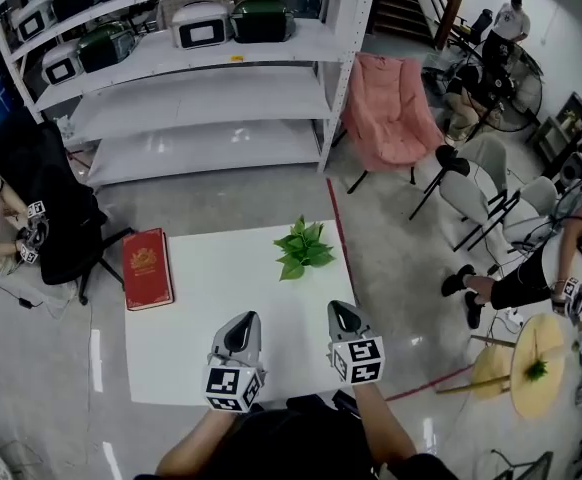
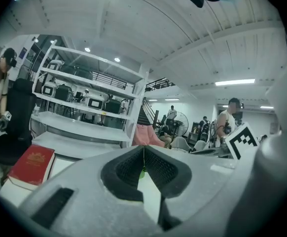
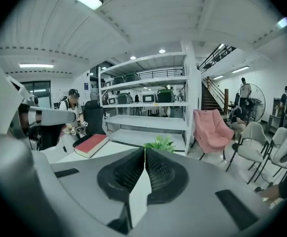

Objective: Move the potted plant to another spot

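Facing the potted plant (image 1: 302, 248) well ahead, left claw (image 1: 244, 320) and right claw (image 1: 341, 311) pressed together.

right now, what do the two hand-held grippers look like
Both the left hand-held gripper and right hand-held gripper are pale grey, tapering shells with black ribbed pads. Each carries a white cube printed with black square markers.

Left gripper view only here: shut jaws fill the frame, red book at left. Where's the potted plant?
Observer: Head view has the potted plant near the white table's far right corner, ahead and to the right of the left gripper.
Operator: Anything holding it?
Observer: No. The right gripper is shut, empty, over the near half, apart from it.
Operator: Lined up?
Observer: Right gripper view shows its leaves just above the closed jaws, nearly straight ahead.
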A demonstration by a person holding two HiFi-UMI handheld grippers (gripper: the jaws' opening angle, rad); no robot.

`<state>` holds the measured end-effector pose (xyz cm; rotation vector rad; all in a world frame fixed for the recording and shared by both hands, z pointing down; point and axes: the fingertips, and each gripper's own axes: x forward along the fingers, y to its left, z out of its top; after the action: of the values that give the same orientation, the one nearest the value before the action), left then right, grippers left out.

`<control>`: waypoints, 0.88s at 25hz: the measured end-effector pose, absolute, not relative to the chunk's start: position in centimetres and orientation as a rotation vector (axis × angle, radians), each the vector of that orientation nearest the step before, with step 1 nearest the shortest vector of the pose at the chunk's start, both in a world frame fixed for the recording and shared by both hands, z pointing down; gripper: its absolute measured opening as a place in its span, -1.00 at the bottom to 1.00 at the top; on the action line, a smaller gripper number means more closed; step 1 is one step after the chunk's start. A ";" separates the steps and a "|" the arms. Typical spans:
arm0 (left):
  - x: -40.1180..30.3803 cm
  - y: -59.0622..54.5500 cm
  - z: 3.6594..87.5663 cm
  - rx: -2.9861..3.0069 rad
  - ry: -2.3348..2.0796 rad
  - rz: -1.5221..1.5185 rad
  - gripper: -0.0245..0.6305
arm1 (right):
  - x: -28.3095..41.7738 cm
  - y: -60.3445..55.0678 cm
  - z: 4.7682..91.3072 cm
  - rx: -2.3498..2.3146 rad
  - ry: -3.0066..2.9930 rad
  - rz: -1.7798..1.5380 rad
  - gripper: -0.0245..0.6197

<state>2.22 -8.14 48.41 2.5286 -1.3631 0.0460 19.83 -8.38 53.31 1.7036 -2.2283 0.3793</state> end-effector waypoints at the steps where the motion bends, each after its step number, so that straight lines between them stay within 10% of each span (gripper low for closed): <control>1: 2.2 -7.8 48.1 2.532 -1.363 0.037 -0.87 | 19.5 -7.9 52.7 1.716 -2.243 0.378 -0.88; 22: 2.1 -4.6 48.2 2.540 -1.349 0.042 -0.87 | 17.7 -2.4 50.3 1.779 -2.339 0.421 -0.89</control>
<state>2.11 -4.56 48.19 2.5404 -1.3494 0.0420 17.69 -2.41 50.30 1.7793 -2.3390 0.4213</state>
